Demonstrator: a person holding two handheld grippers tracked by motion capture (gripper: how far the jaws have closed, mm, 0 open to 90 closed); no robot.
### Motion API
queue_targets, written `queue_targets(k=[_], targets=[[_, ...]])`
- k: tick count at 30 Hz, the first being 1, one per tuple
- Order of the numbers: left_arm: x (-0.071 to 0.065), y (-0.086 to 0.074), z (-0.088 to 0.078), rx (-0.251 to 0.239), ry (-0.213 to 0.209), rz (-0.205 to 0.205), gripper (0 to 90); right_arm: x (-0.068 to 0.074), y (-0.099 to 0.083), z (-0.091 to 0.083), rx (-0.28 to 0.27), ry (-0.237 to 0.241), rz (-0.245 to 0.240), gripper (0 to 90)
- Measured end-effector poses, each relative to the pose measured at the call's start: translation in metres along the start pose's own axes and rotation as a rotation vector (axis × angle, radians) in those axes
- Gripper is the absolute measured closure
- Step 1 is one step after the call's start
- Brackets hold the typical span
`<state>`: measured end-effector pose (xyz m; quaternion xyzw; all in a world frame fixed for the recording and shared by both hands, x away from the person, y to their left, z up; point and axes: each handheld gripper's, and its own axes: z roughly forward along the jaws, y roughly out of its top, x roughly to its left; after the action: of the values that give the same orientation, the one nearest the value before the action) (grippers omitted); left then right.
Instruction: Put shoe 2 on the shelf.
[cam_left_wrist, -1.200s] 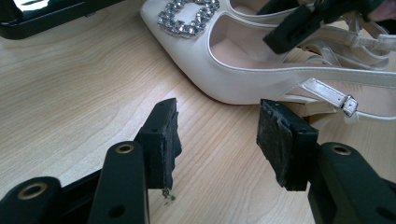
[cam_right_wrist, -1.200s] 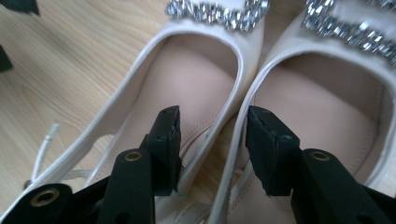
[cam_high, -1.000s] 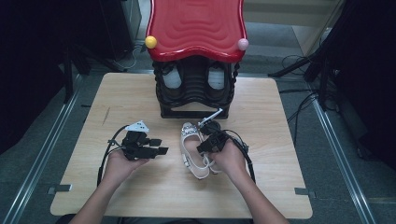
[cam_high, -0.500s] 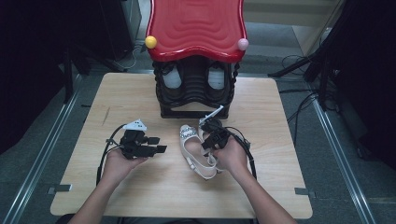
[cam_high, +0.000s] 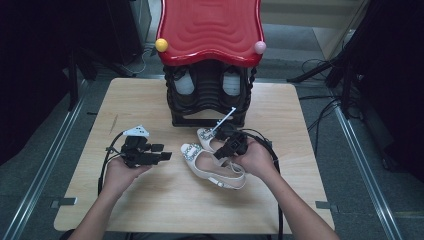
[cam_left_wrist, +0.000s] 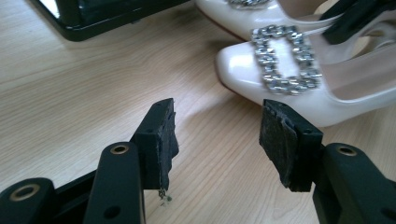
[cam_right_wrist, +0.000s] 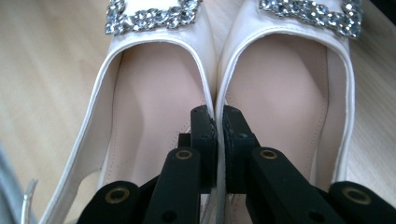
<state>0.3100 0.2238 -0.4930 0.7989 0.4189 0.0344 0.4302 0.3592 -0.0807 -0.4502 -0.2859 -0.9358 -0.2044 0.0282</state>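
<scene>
Pale wooden table (cam_high: 150, 210) carries a black shoe rack with a glossy red wavy top (cam_high: 210, 30) at its far edge, and just in front of it lies a pair of white patent slingback shoes with rhinestone buckles (cam_right_wrist: 154, 70), side by side and touching. Right gripper (cam_right_wrist: 215, 122) has just closed, its fingers (cam_right_wrist: 203, 126) clenched on the two adjoining inner walls of the shoes, so the pair seems grasped and perhaps barely lifted. Left gripper (cam_left_wrist: 215, 140) hangs released and empty beside the toes; carrying the pair to the rack is probably what remains.

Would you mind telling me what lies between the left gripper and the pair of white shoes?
Nothing but bare wooden table: in the left gripper view, the open left gripper faces the white shoes across plain wood.
</scene>
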Motion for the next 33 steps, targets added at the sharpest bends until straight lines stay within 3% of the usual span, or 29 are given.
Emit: queue_targets(k=[3, 10, 13, 17, 21, 25, 30, 33], targets=[[0.003, -0.001, -0.003, -0.005, 0.006, -0.005, 45.6, 0.005, 0.005, -0.011, -0.002, 0.027, -0.093, 86.3], [0.012, -0.003, -0.01, -0.024, 0.027, -0.026, 45.8, 0.01, 0.016, -0.044, -0.023, 0.054, -0.252, 86.2], [0.015, -0.004, -0.01, -0.022, 0.032, -0.044, 46.1, 0.01, 0.021, -0.06, -0.044, 0.081, -0.303, 86.1], [0.017, -0.005, -0.009, -0.009, 0.036, -0.04, 46.3, 0.014, 0.032, -0.086, -0.053, 0.068, -0.369, 86.1], [0.018, -0.006, -0.008, 0.0, 0.036, -0.041, 46.4, 0.015, 0.045, -0.115, -0.107, 0.112, -0.364, 86.2], [0.019, -0.007, -0.007, 0.001, 0.039, -0.046, 46.4, 0.016, 0.055, -0.142, -0.215, 0.158, -0.353, 86.2], [0.019, -0.007, -0.006, -0.004, 0.043, -0.051, 46.4, 0.018, 0.068, -0.173, -0.328, 0.159, -0.333, 86.2], [0.019, -0.007, -0.006, 0.004, 0.037, -0.047, 46.4, 0.016, 0.079, -0.196, -0.408, 0.169, -0.295, 86.2]])
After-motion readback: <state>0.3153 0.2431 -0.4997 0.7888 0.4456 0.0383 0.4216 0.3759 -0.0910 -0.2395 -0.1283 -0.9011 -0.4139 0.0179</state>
